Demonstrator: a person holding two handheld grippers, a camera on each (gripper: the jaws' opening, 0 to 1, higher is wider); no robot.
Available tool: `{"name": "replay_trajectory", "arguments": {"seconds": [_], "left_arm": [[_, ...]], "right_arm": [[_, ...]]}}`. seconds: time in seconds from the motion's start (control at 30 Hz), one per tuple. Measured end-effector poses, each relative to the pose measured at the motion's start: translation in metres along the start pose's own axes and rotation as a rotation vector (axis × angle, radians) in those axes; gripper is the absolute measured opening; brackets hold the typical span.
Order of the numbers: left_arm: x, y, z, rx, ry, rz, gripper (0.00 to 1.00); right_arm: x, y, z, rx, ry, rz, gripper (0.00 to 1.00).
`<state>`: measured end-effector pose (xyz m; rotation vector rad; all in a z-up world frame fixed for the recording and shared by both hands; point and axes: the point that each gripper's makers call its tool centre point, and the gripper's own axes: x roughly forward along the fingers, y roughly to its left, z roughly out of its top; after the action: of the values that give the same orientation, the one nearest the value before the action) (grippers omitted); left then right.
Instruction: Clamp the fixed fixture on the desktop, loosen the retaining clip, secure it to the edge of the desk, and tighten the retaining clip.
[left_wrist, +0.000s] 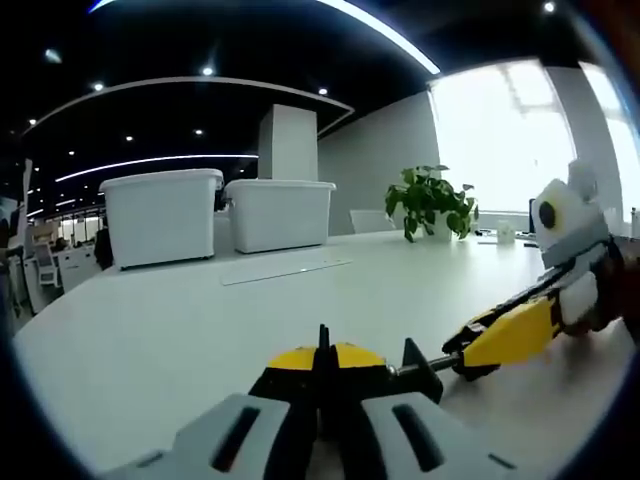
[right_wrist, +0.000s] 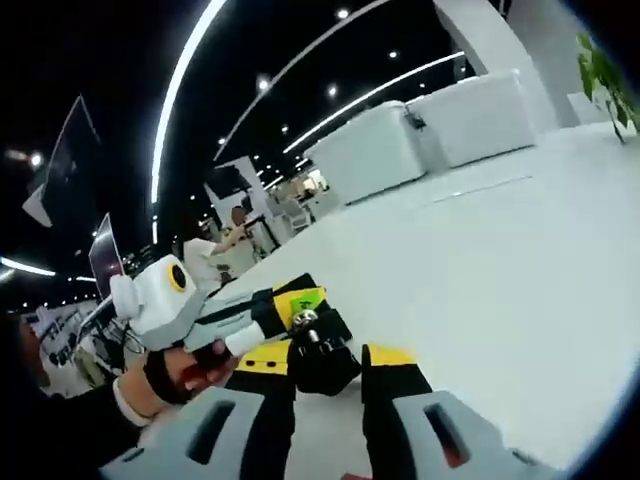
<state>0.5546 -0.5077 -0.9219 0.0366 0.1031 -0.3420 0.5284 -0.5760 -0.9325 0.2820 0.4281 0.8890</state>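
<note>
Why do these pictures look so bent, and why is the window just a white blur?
Left gripper view: the fisheye lens bows the ceiling lights, and the window is blown out white, backlighting the plant. Right gripper view: tilted, so the table slopes; the dark background is soft, with light strips streaked.

A: Anything reading as text anywhere?
B: Nothing is coming through. A green sticker (right_wrist: 308, 297) is sitting on the yellow-black clamp (right_wrist: 300, 345), but its marks are blurring out.
A: White bins (left_wrist: 163, 215)?
B: Showing no lettering I can read. Same on the desk (left_wrist: 200, 320); no numbers or signs are resolving.
</note>
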Motion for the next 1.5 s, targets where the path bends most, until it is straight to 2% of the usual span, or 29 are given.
{"name": "replay_trajectory", "arguments": {"seconds": [0.13,0.2,0.23,0.27,0.43,0.47,0.6,0.7,0.73,0.97,1.0,1.03,1.07,1.1,1.13,1.17,1.2,1.23,1.3,1.33,1.37,1.4,1.43,1.5], "left_arm": [[0.000,0.000,0.000,0.000,0.000,0.001,0.04],[0.000,0.000,0.000,0.000,0.000,0.001,0.04],[0.000,0.000,0.000,0.000,0.000,0.001,0.04],[0.000,0.000,0.000,0.000,0.000,0.002,0.04],[0.001,0.001,0.000,0.001,0.000,0.005,0.04],[0.001,0.000,0.000,0.002,0.000,0.005,0.04],[0.001,0.001,0.000,0.004,0.000,0.006,0.04],[0.001,0.000,0.000,0.005,-0.001,0.007,0.04],[0.001,0.001,0.000,0.006,0.000,0.008,0.04],[0.001,0.001,-0.001,0.006,0.000,0.008,0.04],[0.001,0.001,-0.001,0.005,0.000,0.008,0.04],[0.001,0.001,-0.001,0.006,0.000,0.008,0.04],[0.001,0.001,-0.001,0.009,-0.001,0.009,0.04],[0.001,0.000,-0.001,0.009,-0.001,0.008,0.04],[0.001,0.000,-0.001,0.006,0.000,0.008,0.04],[0.001,0.000,-0.001,0.004,0.000,0.007,0.04],[0.001,0.000,-0.001,0.003,0.000,0.006,0.04],[0.001,0.000,-0.001,0.002,0.000,0.006,0.04],[0.001,0.000,-0.001,0.003,0.000,0.007,0.04],[0.001,0.000,-0.001,0.003,0.000,0.007,0.04],[0.001,0.000,-0.001,0.001,0.000,0.006,0.04],[0.001,0.000,-0.001,0.000,0.000,0.006,0.04],[0.001,0.000,-0.001,0.000,0.000,0.006,0.04],[0.000,0.000,-0.001,-0.001,0.000,0.005,0.04]], "right_arm": [[-0.002,0.004,0.001,-0.090,-0.013,-0.005,0.21],[-0.001,0.005,0.003,-0.183,-0.022,-0.009,0.20],[-0.001,0.006,0.004,-0.262,-0.029,-0.014,0.20],[-0.002,0.010,0.005,-0.390,-0.042,-0.020,0.20],[-0.004,0.022,0.004,-0.904,-0.084,-0.074,0.20],[-0.005,0.024,0.003,-0.973,-0.093,-0.091,0.20],[-0.006,0.027,0.001,-1.099,-0.105,-0.131,0.20],[-0.006,0.028,0.000,-1.284,-0.113,-0.173,0.21],[-0.006,0.030,0.001,-1.298,-0.118,-0.177,0.21],[-0.004,0.024,0.002,-1.253,-0.110,-0.167,0.21],[-0.003,0.023,0.003,-1.248,-0.101,-0.160,0.22],[-0.002,0.022,0.000,-1.208,-0.071,-0.141,0.22],[-0.002,0.021,-0.002,-1.141,-0.047,-0.132,0.24],[-0.004,0.020,-0.004,-1.036,-0.009,-0.118,0.27],[-0.006,0.019,-0.004,-0.870,0.020,-0.101,0.30],[-0.006,0.021,-0.003,-0.800,0.025,-0.080,0.33],[-0.008,0.022,0.001,-0.695,0.023,-0.058,0.36],[-0.010,0.019,0.010,-0.557,-0.007,-0.048,0.39],[-0.015,0.012,0.018,-0.367,-0.033,-0.044,0.41],[-0.015,0.009,0.019,-0.335,-0.038,-0.049,0.41],[-0.015,0.000,0.025,-0.195,-0.066,-0.061,0.42],[-0.014,-0.004,0.024,-0.115,-0.060,-0.053,0.43],[-0.012,-0.006,0.021,-0.077,-0.042,-0.048,0.42],[-0.008,-0.012,0.011,-0.056,0.001,-0.041,0.34]]}}
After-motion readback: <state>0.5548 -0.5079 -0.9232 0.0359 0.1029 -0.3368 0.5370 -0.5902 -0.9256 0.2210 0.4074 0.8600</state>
